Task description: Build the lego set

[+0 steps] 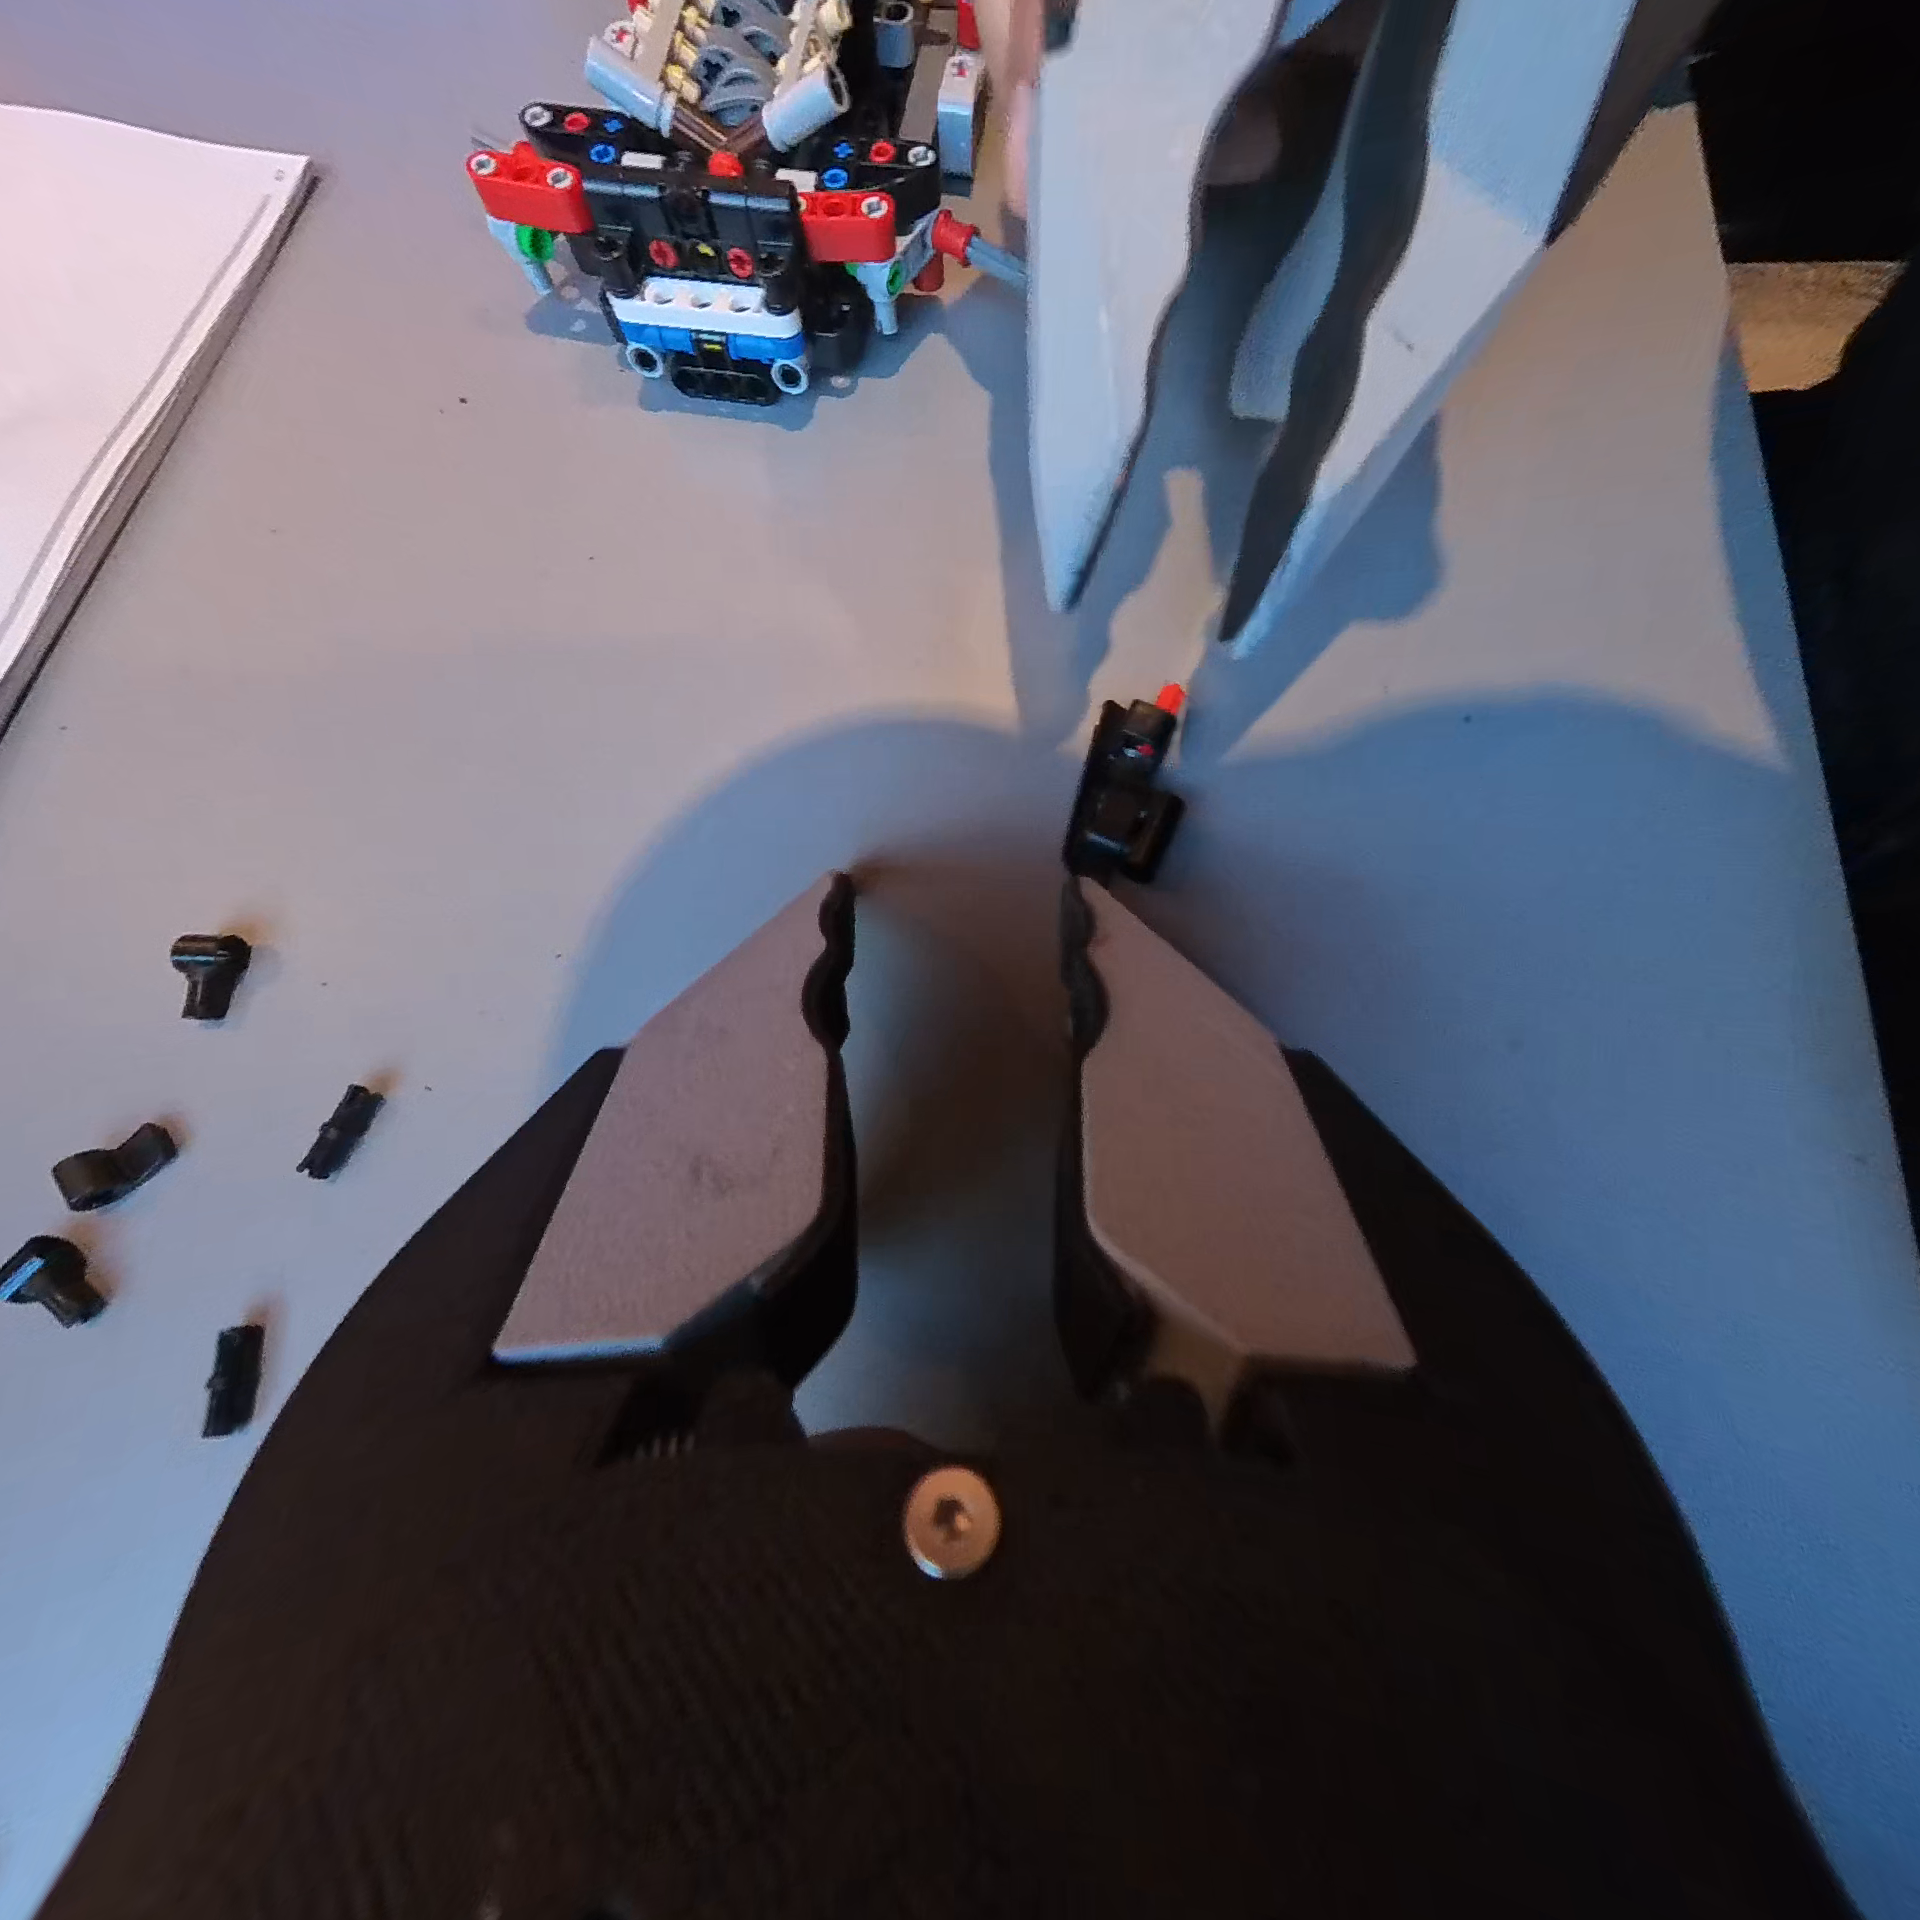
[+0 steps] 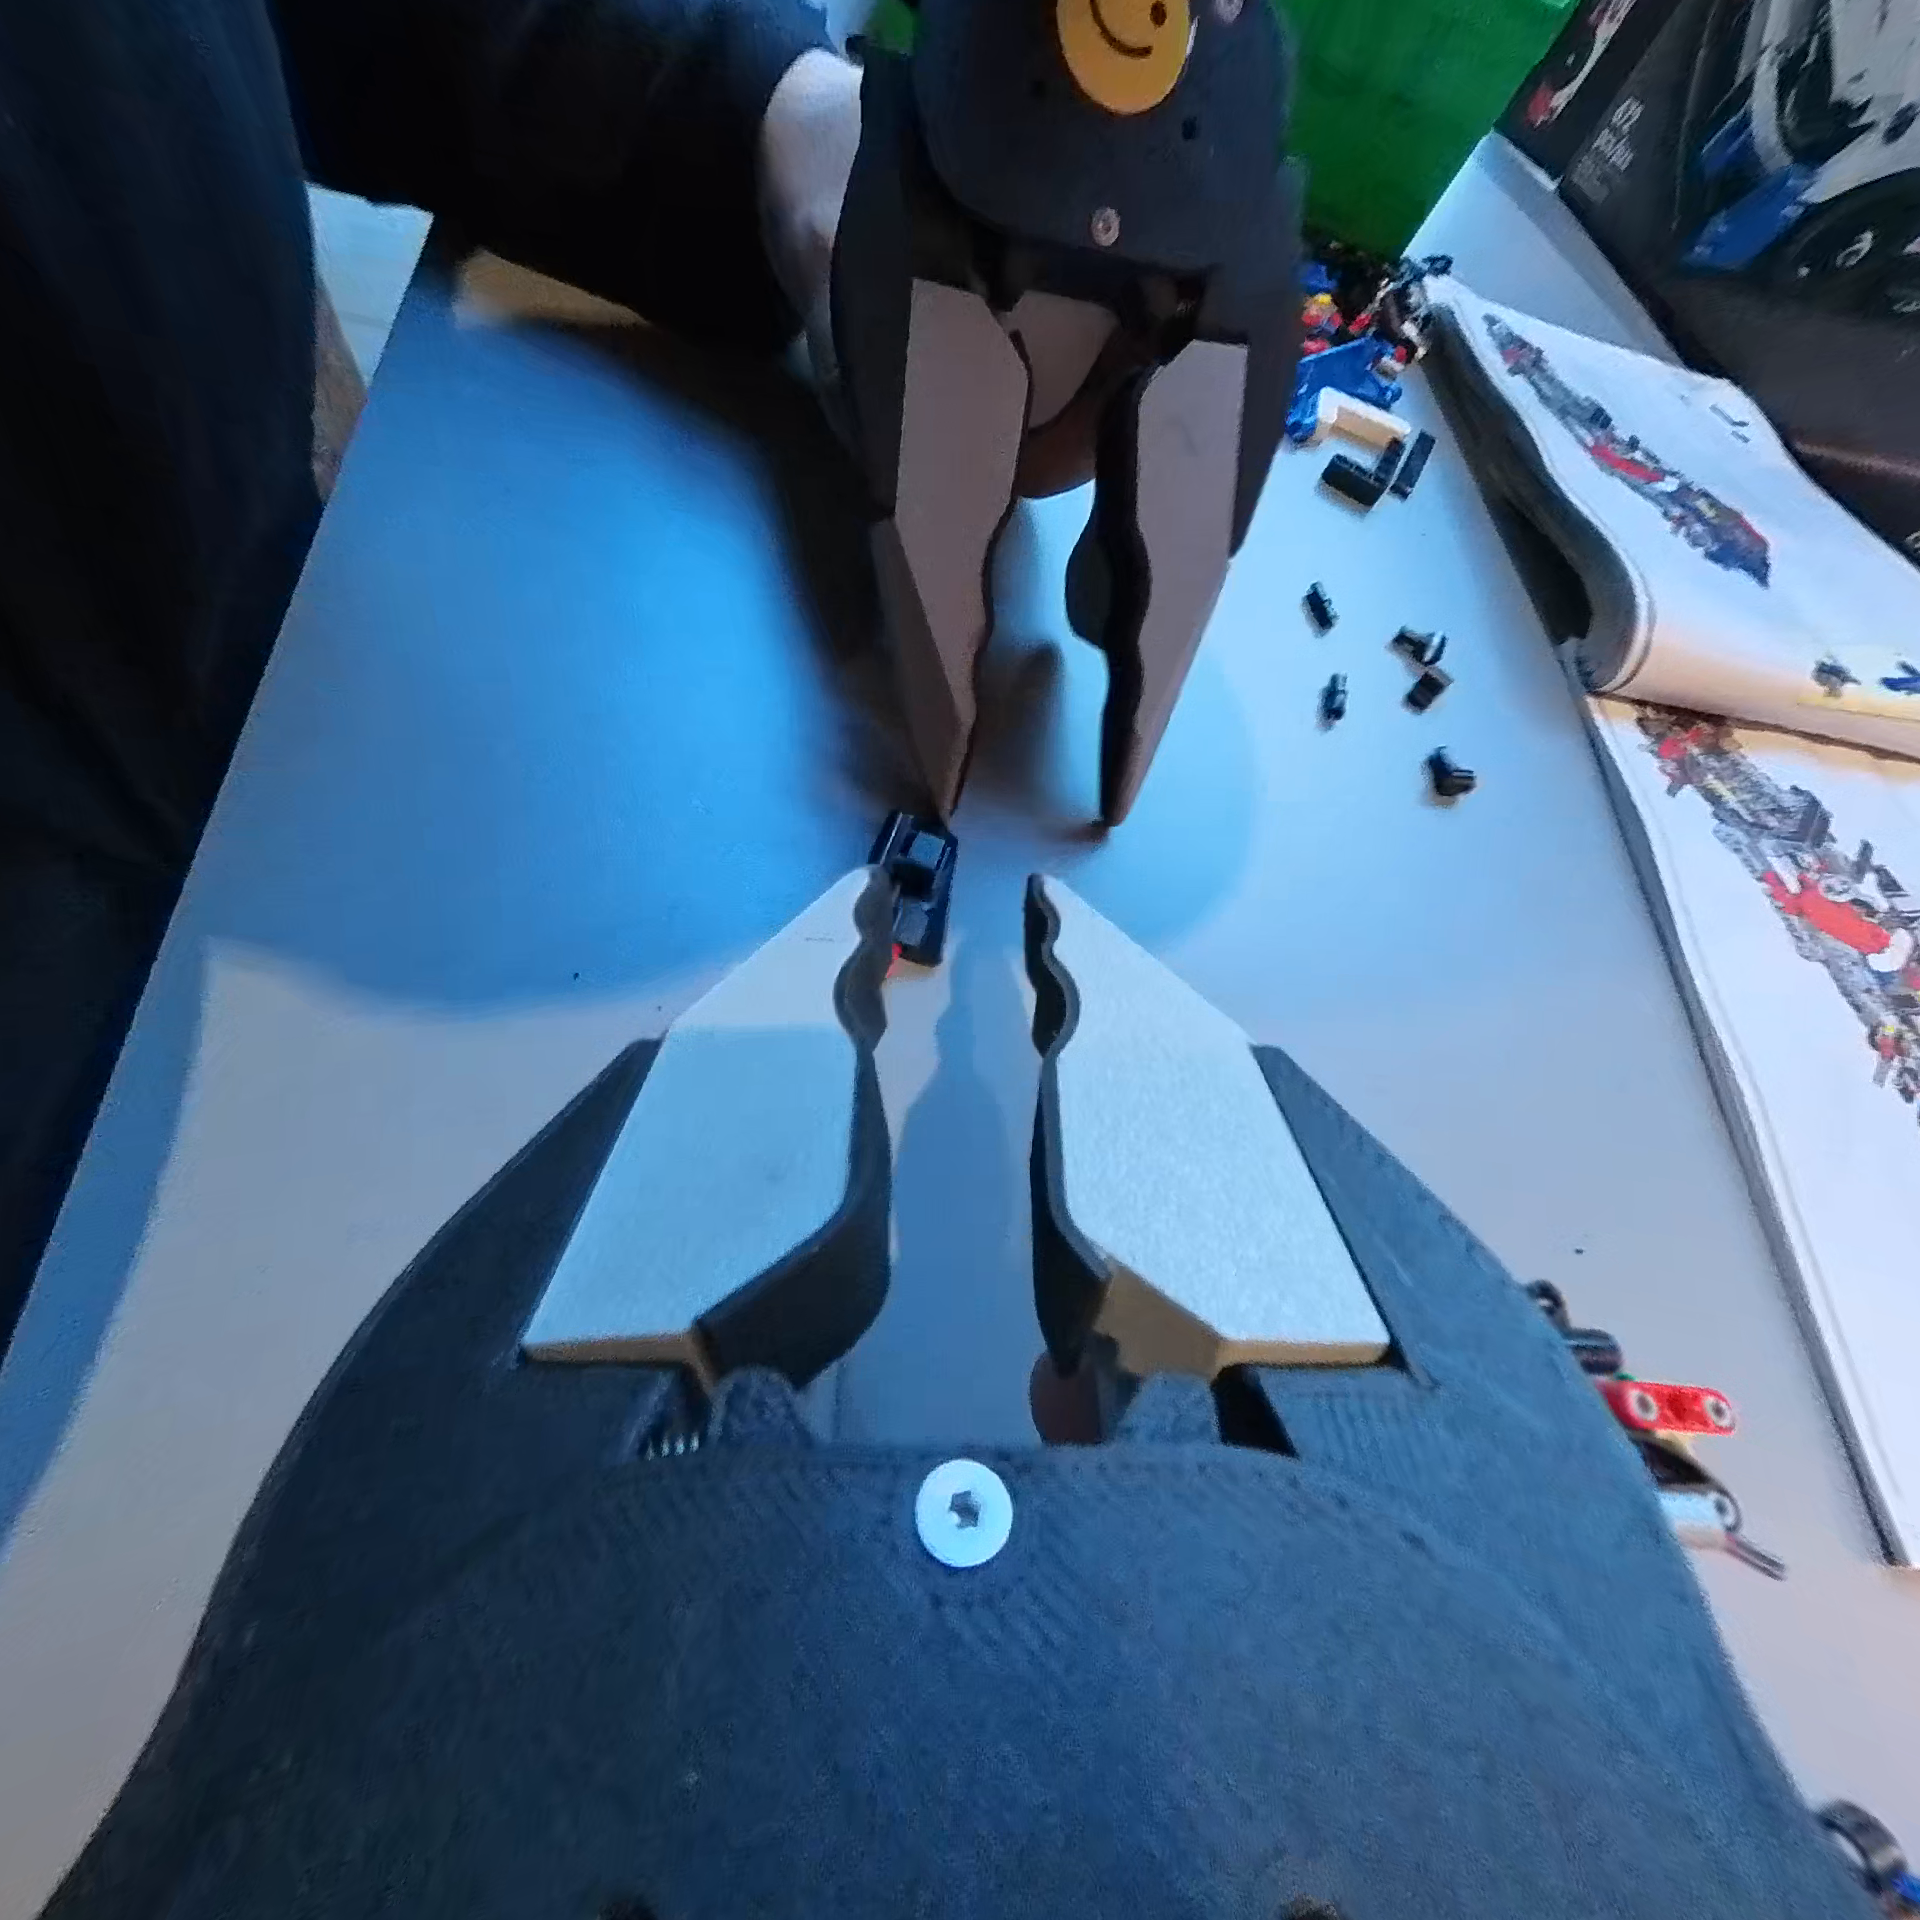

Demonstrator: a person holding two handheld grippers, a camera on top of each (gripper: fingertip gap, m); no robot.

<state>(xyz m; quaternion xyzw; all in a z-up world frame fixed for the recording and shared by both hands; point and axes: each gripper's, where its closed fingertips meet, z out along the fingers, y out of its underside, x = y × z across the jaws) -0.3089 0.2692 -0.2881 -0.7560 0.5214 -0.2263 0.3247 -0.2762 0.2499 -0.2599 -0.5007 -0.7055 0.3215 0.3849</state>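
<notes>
A small black lego piece with a red pin (image 1: 1127,790) lies on the grey table between the two grippers. My left gripper (image 1: 958,899) is open and empty, its right fingertip just short of the piece. My right gripper (image 2: 956,883) is open; the piece (image 2: 920,894) lies against the inner side of its left fingertip, not clamped. Each gripper faces the other: the right one (image 1: 1153,618) shows tips-down in the left wrist view, the left one (image 2: 1029,816) in the right wrist view. The part-built lego model (image 1: 707,208) stands at the far side of the table.
Several loose black pieces (image 1: 208,971) lie at the left; they also show in the right wrist view (image 2: 1418,675). An open instruction booklet (image 2: 1714,540) lies beyond them, a boxed set (image 2: 1766,156) and a pile of bricks (image 2: 1351,353) behind. The table edge (image 1: 1756,416) runs along the right. The tips of one gripper are about 5 cm away from the tips of the other.
</notes>
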